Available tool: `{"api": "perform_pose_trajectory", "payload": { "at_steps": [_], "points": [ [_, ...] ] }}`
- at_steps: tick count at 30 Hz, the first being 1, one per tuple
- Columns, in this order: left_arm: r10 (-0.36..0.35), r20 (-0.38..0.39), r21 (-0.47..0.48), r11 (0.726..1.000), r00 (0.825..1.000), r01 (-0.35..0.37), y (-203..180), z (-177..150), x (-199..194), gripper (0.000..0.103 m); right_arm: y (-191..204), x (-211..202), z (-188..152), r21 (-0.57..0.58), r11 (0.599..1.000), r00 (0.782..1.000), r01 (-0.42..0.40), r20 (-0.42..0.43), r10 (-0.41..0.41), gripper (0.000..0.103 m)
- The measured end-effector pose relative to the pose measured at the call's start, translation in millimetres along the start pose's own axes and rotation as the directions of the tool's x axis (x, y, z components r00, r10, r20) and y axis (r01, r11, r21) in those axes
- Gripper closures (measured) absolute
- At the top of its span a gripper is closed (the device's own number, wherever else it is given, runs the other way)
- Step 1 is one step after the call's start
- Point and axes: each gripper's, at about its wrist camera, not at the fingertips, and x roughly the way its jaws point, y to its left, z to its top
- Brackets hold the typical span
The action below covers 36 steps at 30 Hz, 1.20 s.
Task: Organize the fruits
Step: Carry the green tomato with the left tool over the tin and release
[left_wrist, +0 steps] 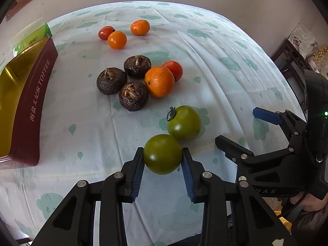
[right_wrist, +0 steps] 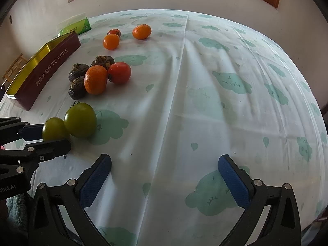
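My left gripper [left_wrist: 162,157] is shut on a green tomato [left_wrist: 162,153], its blue pads pressing both sides; the same green tomato [right_wrist: 53,129] shows in the right wrist view at the left. A second green tomato [left_wrist: 184,123] lies just behind it, touching or nearly so. Further back sit three brown water chestnuts [left_wrist: 123,82], a large orange [left_wrist: 159,81] and a red tomato [left_wrist: 173,69]. At the far side lie two small oranges [left_wrist: 117,39] and a red tomato [left_wrist: 105,32]. My right gripper [right_wrist: 165,174] stands open over bare cloth, right of the fruit.
A dark red toffee tin [left_wrist: 30,102] with a gold inside lies open at the left. A green packet [left_wrist: 39,35] rests behind it. The table carries a white cloth [right_wrist: 205,102] with green prints. Dark furniture [left_wrist: 291,61] stands beyond the table at right.
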Motion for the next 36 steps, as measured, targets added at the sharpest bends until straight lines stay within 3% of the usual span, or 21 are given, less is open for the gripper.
{"api": "perform_pose_trajectory", "payload": {
  "at_steps": [10,14,20,27,36],
  "points": [
    [0.025,0.056,-0.048,0.999,0.998,-0.023,27.2,10.5,-32.3,0.071,0.1,0.0,0.1,0.001,1.000,1.000,0.003,0.002,-0.003,0.000],
    [0.083,0.119,-0.081,0.994,0.989,-0.074,54.3,21.4,-58.2,0.071,0.5,0.1,-0.3,0.002,1.000,1.000,0.003,0.002,-0.003,0.000],
    [0.223,0.161,-0.183,0.964,0.961,-0.193,119.3,33.1,-84.7,0.071,-0.4,0.5,0.9,0.003,1.000,1.000,0.003,-0.007,-0.003,0.000],
    [0.329,0.107,-0.282,0.915,0.938,-0.288,185.8,25.9,-84.0,0.071,-0.3,0.9,1.9,0.003,1.000,1.000,0.003,-0.013,-0.003,0.000],
    [0.358,0.023,-0.325,0.886,0.933,-0.332,228.3,7.8,-70.7,0.071,-0.9,2.7,3.2,0.020,1.000,1.000,0.012,-0.020,-0.012,0.000]
  ]
}}
